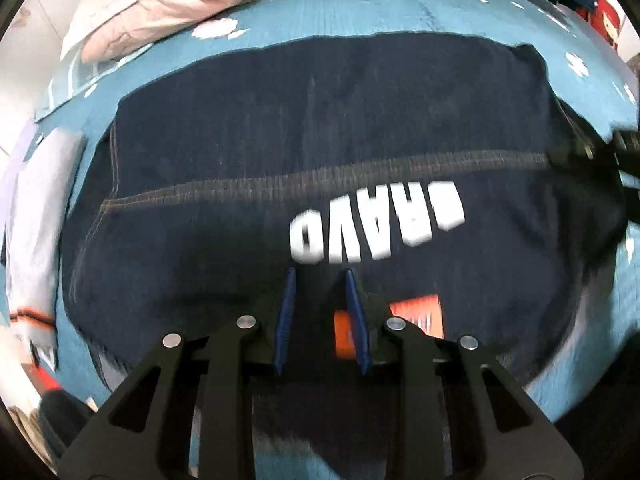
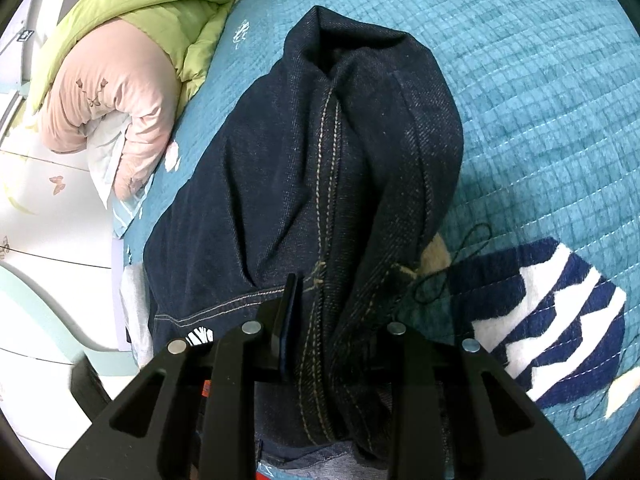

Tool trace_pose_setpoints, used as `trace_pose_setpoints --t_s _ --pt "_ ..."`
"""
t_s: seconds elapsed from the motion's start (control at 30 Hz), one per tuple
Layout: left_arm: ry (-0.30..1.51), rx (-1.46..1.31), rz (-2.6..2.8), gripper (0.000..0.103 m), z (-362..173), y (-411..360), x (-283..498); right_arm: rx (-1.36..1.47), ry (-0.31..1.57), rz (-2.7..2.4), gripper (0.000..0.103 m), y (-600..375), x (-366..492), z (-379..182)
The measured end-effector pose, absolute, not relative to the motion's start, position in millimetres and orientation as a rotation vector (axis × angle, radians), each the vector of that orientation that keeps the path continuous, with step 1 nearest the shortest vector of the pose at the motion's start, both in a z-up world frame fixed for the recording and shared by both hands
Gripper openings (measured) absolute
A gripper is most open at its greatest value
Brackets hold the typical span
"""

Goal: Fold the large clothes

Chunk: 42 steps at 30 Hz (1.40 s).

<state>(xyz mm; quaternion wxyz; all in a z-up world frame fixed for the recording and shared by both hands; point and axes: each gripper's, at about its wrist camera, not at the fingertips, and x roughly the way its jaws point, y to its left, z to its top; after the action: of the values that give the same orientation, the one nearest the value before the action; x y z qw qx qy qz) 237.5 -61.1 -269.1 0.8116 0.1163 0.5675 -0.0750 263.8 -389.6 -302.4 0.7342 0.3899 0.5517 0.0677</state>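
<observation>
Dark denim jeans (image 1: 320, 152) lie across the teal bed quilt (image 1: 360, 8). Only the left wrist view shows their white lettering (image 1: 376, 224) and the left gripper (image 1: 320, 276), jaws slightly spread, nothing between them. Only the right wrist view shows the right gripper (image 2: 320, 312) pinching a bunched seam, plus a striped patch (image 2: 560, 320).

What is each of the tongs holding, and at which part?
The right tongs hold the jeans by a bunched fold at the stitched seam. The left tongs hold nothing; they hang over the jeans.
</observation>
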Motion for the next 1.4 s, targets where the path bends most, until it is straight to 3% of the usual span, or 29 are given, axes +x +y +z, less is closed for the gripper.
trace_pose_setpoints --t_s 0.2,0.43,0.57,0.77,1.23,1.4 --pt "1.276 0.221 -0.218 0.027 -256.4 -57.6 227.2 0.864 1.212 0.143 0.024 -389.4 263.5 -302.4" --pt "1.215 0.054 -0.275 0.026 -215.2 -59.3 324.1 0.873 1.211 0.144 0.025 -389.5 263.3 -302.8" --pt "1.314 -0.093 -0.262 0.026 -231.4 -60.4 408.8 0.875 1.212 0.150 0.025 -389.6 263.6 -303.4" --pt "1.454 -0.050 -0.187 0.025 -280.3 -66.1 468.6 0.892 1.217 0.164 0.025 -391.5 264.4 -305.2" --pt "1.575 -0.005 -0.075 0.024 -279.1 -72.6 453.7 0.935 1.219 0.168 0.026 -397.3 259.9 -306.8" --pt "1.539 0.099 -0.132 0.022 -248.2 -70.8 395.8 0.935 1.224 0.161 0.026 -395.2 260.1 -305.6"
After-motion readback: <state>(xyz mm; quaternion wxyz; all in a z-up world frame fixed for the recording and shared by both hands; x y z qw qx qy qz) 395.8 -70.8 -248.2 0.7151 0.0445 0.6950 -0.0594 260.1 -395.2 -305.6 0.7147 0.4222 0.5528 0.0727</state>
